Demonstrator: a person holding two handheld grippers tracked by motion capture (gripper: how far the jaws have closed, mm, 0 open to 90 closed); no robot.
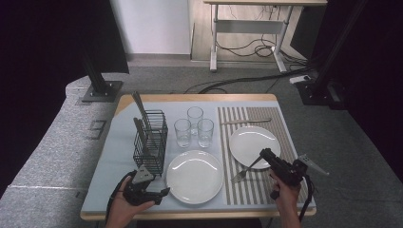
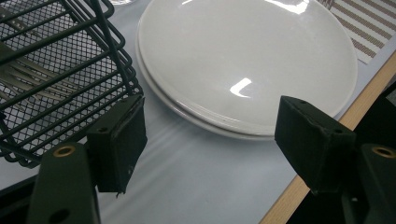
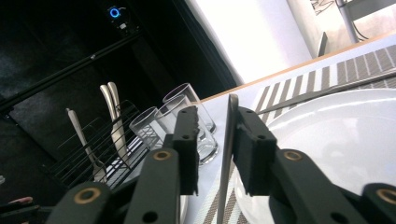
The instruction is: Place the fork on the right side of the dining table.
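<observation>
The rack [image 1: 151, 140] stands at the table's [image 1: 109, 166] left with cutlery in it. Three glasses [image 1: 193, 126] stand right of it, a plate [image 1: 195, 176] before them. Further right, a mat [image 1: 252, 187] bears another plate [image 1: 254, 140], a fork [image 1: 241, 174] before it, a knife [image 1: 245, 121] behind.

Black two-jaw tools [image 1: 263, 154], brass-coloured rivets, trailing cables.

The right gripper [image 3: 215, 144] has a fork handle [image 3: 228, 154] standing between its two black jaws. The handle sits against the right-hand pad with a small gap on the other side. A white plate [image 3: 345, 140] sits on a striped placemat [image 3: 327, 77] just behind, a knife [image 3: 322, 91] beyond it. Further left are three glasses [image 3: 177, 116] and a wire caddy [image 3: 100, 154] with cutlery.
</observation>
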